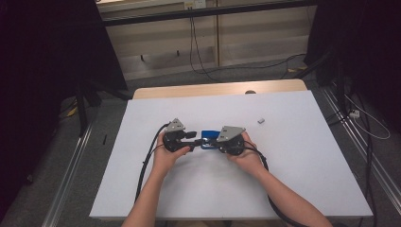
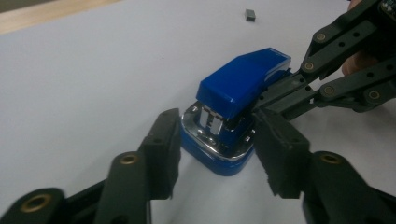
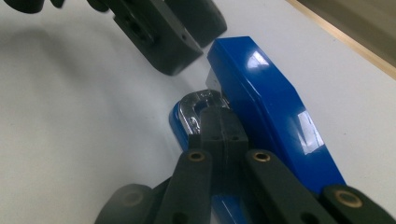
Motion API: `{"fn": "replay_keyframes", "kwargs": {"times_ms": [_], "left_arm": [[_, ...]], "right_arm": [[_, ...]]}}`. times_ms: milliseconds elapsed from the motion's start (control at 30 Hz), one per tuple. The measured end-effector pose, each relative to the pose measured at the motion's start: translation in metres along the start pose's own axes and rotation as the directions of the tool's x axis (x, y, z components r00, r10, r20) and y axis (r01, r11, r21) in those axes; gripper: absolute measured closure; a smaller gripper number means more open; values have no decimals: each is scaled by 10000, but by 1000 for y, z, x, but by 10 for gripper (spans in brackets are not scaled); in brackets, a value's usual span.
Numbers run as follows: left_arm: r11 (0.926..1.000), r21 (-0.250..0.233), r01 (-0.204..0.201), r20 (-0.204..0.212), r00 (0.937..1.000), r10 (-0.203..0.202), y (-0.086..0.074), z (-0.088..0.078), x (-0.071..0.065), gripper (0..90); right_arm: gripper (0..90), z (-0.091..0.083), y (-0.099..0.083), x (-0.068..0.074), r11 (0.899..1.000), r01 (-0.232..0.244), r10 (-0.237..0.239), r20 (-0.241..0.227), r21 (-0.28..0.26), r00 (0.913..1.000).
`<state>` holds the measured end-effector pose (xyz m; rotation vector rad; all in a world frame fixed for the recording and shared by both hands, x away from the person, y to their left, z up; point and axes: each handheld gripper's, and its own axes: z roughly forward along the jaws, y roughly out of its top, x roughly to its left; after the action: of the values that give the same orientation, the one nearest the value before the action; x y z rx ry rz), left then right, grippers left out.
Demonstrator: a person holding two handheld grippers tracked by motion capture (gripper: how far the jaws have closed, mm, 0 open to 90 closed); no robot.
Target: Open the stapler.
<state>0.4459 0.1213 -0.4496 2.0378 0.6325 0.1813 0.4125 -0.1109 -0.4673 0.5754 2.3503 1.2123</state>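
Observation:
A small blue stapler (image 1: 208, 140) with a chrome base plate lies on the white table (image 1: 293, 165), between the two grippers. In the right gripper view, my right gripper (image 3: 217, 116) is shut, its joined tips pushed into the stapler's mouth and resting on the chrome plate under the blue top (image 3: 271, 107). From the opposite side, my left gripper (image 2: 217, 126) stands open around the stapler's front end (image 2: 224, 154); its pads flank the base closely, and I see no firm press. In the high view, the left gripper (image 1: 194, 140) and right gripper (image 1: 215, 140) meet at the stapler, each held in a hand.
A small grey block (image 1: 261, 120) lies on the table to the far right of the stapler. A wooden strip (image 1: 217, 89) runs along the table's far edge. Cables trail from both grippers toward the near edge; metal rails flank the table.

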Motion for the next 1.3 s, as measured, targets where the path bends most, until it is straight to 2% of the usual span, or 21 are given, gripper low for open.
{"fn": "replay_keyframes", "kwargs": {"times_ms": [100,167,233,433,500,567,667,933,1133,1300], "left_arm": [[9997,153,-201,90,9998,200,0,3,1,605],[9992,367,-176,126,9998,172,0,6,2,641],[9993,353,-131,196,9997,124,-1,7,3,671],[9985,516,-195,185,9997,186,-2,11,8,704],[9992,387,-112,351,9993,98,-2,12,9,705],[9992,314,-232,455,9987,217,0,12,8,714],[9985,443,-318,399,9988,301,3,13,7,722],[9992,85,-378,488,9981,374,9,11,7,710],[9991,115,-399,494,9980,392,11,11,7,712],[9991,-45,-427,552,9976,429,14,9,6,722]], "right_arm": [[900,0,0,0,10000,-3,3,-14,15,10000],[900,0,0,0,10000,-62,62,-26,5,10000],[900,0,0,0,10000,-67,67,-37,-3,10000],[900,0,0,-1,9999,-160,160,-91,7,9998],[900,0,0,-1,9999,-164,164,-95,2,9998],[900,0,0,-1,9999,-170,170,-109,-2,9998],[900,0,0,-1,9998,-196,196,-125,-3,9997],[900,0,0,-2,9996,-294,294,-170,0,9994],[900,0,0,-2,9996,-288,288,-164,0,9994],[900,0,0,-3,9995,-319,318,-203,-2,9993]]}}
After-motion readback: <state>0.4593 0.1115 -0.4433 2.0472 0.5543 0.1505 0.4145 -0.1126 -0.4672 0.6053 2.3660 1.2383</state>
